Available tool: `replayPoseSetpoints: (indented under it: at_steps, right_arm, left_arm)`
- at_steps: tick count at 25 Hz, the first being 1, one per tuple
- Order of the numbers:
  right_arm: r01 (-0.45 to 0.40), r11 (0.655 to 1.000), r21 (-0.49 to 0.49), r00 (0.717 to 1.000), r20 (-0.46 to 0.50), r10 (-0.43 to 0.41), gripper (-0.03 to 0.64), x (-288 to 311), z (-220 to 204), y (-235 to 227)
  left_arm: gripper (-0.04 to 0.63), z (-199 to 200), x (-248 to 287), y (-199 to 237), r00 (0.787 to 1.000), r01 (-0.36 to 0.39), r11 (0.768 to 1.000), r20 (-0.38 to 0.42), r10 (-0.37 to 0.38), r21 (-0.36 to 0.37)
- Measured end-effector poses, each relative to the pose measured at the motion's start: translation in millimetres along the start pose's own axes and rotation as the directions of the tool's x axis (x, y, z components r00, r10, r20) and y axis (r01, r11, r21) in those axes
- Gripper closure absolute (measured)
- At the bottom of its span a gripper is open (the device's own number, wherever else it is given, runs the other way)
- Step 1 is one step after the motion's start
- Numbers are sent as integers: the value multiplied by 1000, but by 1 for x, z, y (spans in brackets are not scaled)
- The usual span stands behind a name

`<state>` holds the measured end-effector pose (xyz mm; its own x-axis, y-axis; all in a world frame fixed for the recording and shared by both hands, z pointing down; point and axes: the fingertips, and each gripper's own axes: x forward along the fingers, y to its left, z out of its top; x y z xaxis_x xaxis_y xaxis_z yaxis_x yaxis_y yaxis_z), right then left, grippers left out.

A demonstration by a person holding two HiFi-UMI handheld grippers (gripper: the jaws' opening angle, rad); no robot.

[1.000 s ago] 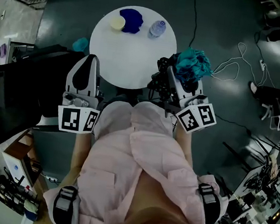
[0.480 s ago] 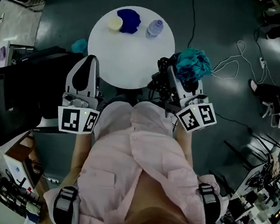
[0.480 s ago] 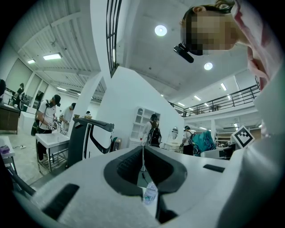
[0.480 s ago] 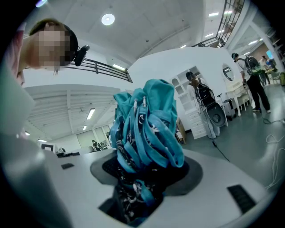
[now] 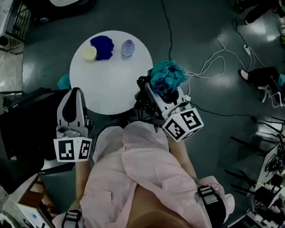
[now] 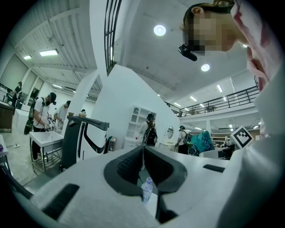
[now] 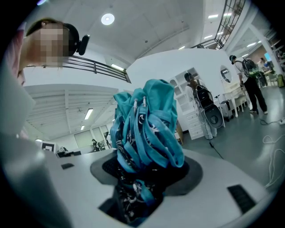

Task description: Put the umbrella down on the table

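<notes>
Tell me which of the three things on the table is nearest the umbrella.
The clear water bottle, at the right end of the row; the dark blue bundle and the pale yellow item sit farther from the umbrella.

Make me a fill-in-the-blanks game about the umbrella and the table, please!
The right gripper holds the umbrella; the ___ one holds nothing. The round table is ___ in colour. On it, the water bottle stands beside a dark ___ cloth.
Missing words: left, white, blue.
</notes>
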<state>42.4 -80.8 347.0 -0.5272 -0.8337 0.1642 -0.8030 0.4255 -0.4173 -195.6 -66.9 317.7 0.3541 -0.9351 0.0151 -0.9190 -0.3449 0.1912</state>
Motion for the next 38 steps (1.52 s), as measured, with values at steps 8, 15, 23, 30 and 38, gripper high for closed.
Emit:
replayPoseSetpoints:
  at_steps: [8, 15, 23, 30, 38]
  right_arm:
    - [80, 997, 3, 996, 48, -80, 370, 2, 18, -19]
    - [131, 991, 12, 989, 68, -132, 370, -4, 23, -27]
    - [133, 991, 15, 989, 64, -134, 370, -5, 23, -26]
    - [99, 994, -36, 995, 29, -98, 370, -7, 24, -22]
    - [39, 997, -72, 999, -8, -40, 370, 32, 17, -8]
  left_arm:
    - [572, 2, 54, -16, 990, 139, 990, 1, -139, -17]
    - [572, 0, 74, -22, 981, 192, 981, -7, -192, -32]
    - [572, -1, 73, -21, 981, 194, 980, -17, -194, -36]
    - [572, 2, 55, -19, 990, 139, 990, -19, -140, -37]
    - [572, 3, 47, 18, 998, 67, 997, -15, -68, -38]
